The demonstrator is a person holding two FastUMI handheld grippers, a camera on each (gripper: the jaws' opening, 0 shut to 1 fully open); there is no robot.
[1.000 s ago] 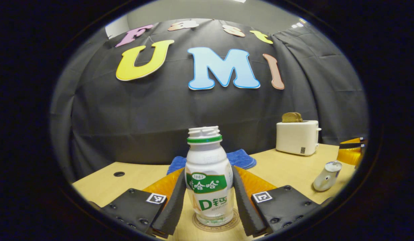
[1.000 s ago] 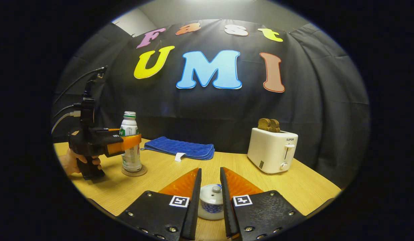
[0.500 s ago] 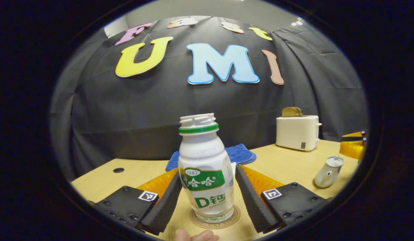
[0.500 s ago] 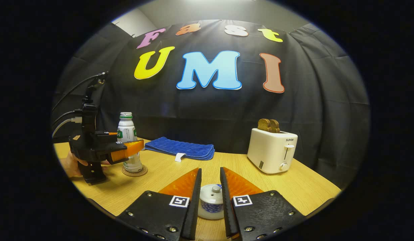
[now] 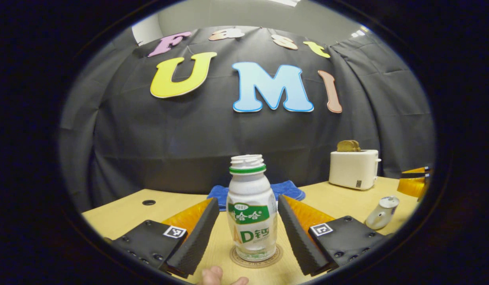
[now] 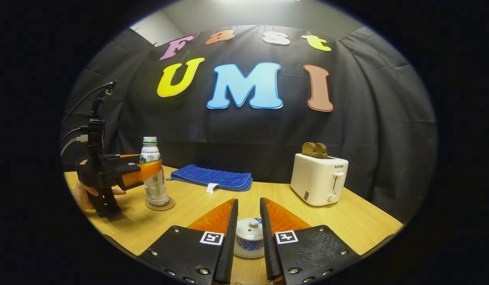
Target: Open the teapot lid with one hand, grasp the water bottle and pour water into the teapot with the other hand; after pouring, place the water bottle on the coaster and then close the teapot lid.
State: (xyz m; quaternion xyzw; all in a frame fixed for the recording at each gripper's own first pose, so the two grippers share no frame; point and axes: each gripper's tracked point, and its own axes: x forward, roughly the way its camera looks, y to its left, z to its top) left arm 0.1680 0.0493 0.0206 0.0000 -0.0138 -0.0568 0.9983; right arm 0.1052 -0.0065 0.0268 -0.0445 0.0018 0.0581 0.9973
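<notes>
Standing on coaster (image 5: 255, 258): water bottle (image 5: 251, 213), left claw (image 5: 248, 229) spread beside it | right claw (image 6: 247, 237) flanks teapot (image 6: 249, 242) lid, contact unclear.

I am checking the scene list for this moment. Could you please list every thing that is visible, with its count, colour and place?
water bottle: 1, white with green label and ring, no cap, upright on the coaster, between the left gripper's open fingers
coaster: 1, brown, round, under the bottle
teapot: 1, white with blue pattern, lid on, between the right gripper's fingers
cloth: 1, blue, folded, at the back of the table
toaster: 1, white, back right, brown bread in its slots
table: 1, light wood
left gripper: 1, open, both fingers apart from the bottle
right gripper: 1, on either side of the teapot lid, contact unclear
hand: 1, holding the left gripper's handle
</notes>
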